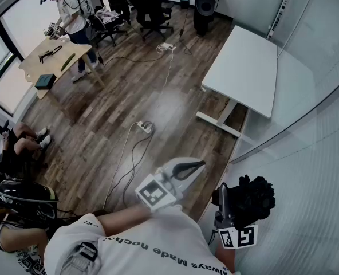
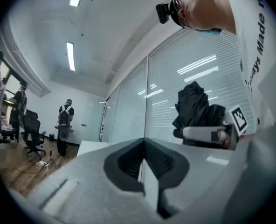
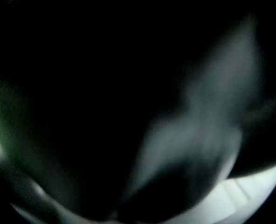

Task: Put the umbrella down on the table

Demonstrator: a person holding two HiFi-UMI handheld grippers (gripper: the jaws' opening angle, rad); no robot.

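Observation:
A black folded umbrella (image 1: 254,198) is bunched up at the lower right of the head view, and my right gripper (image 1: 227,202) is shut on it, held in the air next to the glass wall. The right gripper view is filled with dark umbrella fabric (image 3: 82,101), which hides that gripper's jaws. My left gripper (image 1: 198,165) is shut with nothing in it, just left of the umbrella. In the left gripper view the shut left gripper (image 2: 144,164) has the umbrella (image 2: 196,107) and the right gripper (image 2: 208,134) to its right. The white table (image 1: 244,67) stands further ahead, by the wall.
A glass wall with blinds (image 1: 318,171) runs along the right. Cables and a power strip (image 1: 145,127) lie on the wooden floor. A person (image 1: 69,13) stands at a wooden table (image 1: 55,59) at the far left, near office chairs (image 1: 149,7). Another person (image 1: 15,148) sits at the left.

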